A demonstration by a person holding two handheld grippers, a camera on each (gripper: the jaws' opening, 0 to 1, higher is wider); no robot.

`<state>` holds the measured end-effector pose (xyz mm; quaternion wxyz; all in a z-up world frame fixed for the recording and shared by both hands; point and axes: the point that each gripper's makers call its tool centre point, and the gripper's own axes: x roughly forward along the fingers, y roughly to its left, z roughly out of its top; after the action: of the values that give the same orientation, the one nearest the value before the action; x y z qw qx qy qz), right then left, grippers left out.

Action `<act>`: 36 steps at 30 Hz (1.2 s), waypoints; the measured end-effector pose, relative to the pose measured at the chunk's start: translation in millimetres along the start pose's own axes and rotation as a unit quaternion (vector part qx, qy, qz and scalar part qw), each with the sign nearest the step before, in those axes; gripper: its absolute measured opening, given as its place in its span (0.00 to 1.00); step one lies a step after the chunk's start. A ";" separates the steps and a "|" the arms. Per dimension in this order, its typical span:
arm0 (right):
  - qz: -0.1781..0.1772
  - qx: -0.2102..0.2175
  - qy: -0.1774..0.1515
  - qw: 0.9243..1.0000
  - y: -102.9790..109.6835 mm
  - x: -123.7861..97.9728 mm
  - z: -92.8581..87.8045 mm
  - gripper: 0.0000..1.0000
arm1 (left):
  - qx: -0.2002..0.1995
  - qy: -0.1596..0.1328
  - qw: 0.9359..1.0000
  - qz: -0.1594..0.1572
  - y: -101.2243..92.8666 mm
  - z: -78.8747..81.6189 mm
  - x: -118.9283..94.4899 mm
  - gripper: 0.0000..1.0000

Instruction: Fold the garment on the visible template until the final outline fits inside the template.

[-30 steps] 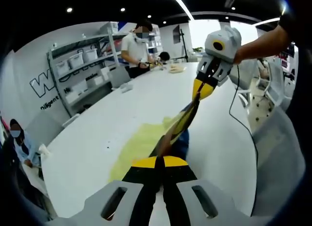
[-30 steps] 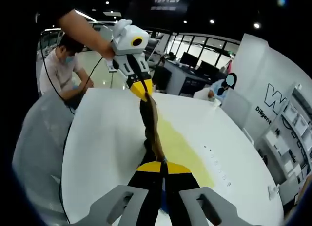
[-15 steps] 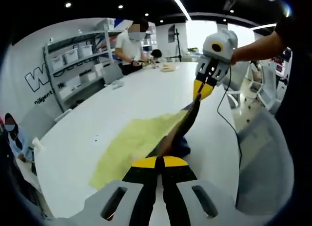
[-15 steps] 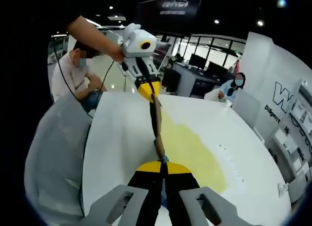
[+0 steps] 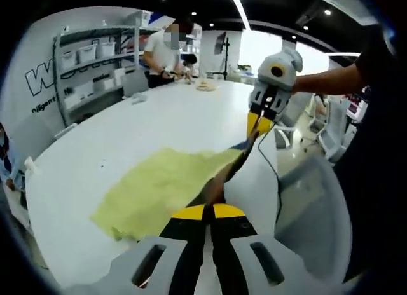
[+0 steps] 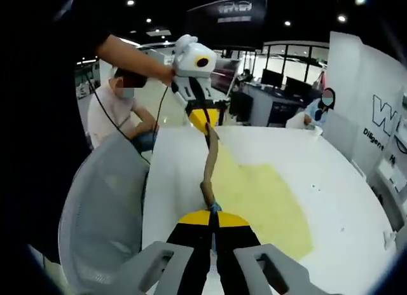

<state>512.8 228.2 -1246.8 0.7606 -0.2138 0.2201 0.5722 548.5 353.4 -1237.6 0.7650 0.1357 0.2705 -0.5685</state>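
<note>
With both the left gripper (image 5: pixel 208 209) and the right gripper (image 6: pixel 212 209) clenched on the garment (image 5: pixel 230 169), stretched taut in the air between them above the yellow template (image 5: pixel 159 187) on the white table (image 5: pixel 114 142), I'd keep that tension even while lowering it squarely onto the yellow.

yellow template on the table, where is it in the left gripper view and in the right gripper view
Left gripper view: the yellow template lies flat on the white table, lower centre-left, left of the stretched garment.
Right gripper view: the yellow template lies centre-right, right of the garment.
Shared landmark: the taut garment, gripped at one end by the left gripper and at the other by the right gripper.
</note>
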 end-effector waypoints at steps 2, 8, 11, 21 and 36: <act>0.015 0.007 -0.002 1.000 6.8 -1.8 1.5 0.00 | -0.005 0.001 1.000 -0.013 -7.1 -0.3 -1.9 0.07; 0.047 0.020 0.002 0.999 21.3 -7.4 1.3 0.00 | -0.007 0.008 0.999 -0.045 -24.2 -1.0 -7.5 0.07; 0.066 0.022 0.004 0.998 30.4 -11.9 2.1 0.00 | -0.008 0.010 0.997 -0.075 -37.2 1.7 -13.1 0.07; 0.124 0.049 0.010 0.991 49.3 -28.7 9.5 0.00 | -0.011 0.015 0.990 -0.143 -59.7 10.7 -24.1 0.07; 0.075 0.045 -0.001 0.996 2.7 -23.6 9.6 0.00 | -0.004 -0.001 0.996 -0.085 -13.8 22.5 -6.0 0.07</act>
<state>505.2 216.1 -1225.5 0.7245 -0.1618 0.2598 0.6175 540.1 342.2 -1214.5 0.7147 0.1079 0.2826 -0.6307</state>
